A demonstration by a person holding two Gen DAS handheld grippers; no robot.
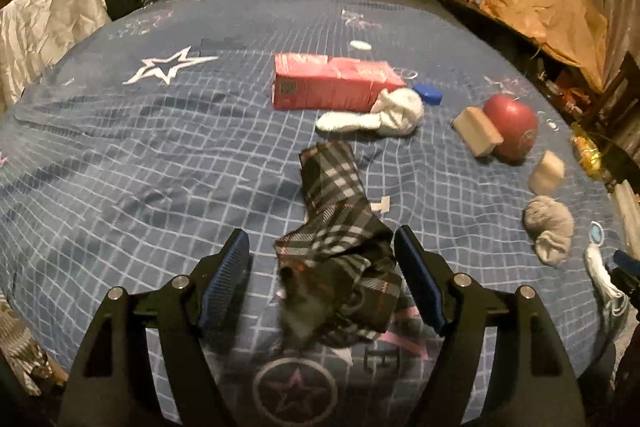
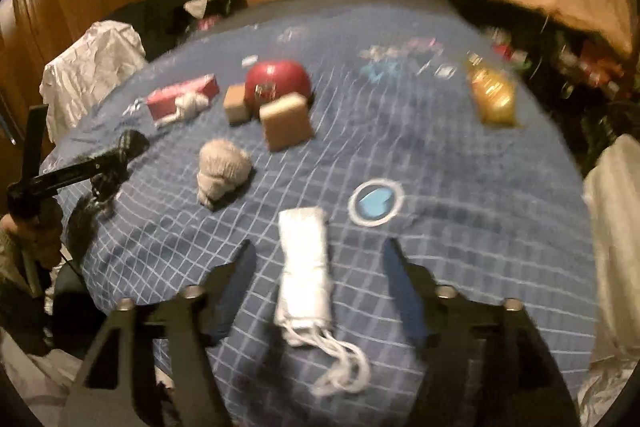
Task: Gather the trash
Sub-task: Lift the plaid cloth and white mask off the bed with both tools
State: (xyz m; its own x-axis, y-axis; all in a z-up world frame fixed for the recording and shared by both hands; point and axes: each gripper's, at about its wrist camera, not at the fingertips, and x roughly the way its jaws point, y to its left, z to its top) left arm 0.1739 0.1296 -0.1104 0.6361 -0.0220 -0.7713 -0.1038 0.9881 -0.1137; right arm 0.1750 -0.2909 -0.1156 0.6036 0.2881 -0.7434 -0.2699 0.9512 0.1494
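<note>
Near the bed's foot edge, the right gripper straddles a folded white bag, jaws wide; the left gripper, likewise wide, brackets a plaid cloth. Closing squarely across each bundle's middle should hold best.

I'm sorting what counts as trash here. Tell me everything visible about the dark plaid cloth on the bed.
The plaid cloth is soft woven fabric, dark with white and reddish stripes, crumpled at its near end and stretched away flatter. It lies on the blue checked bedspread, between the open left tongs, whose pads don't press it.
</note>
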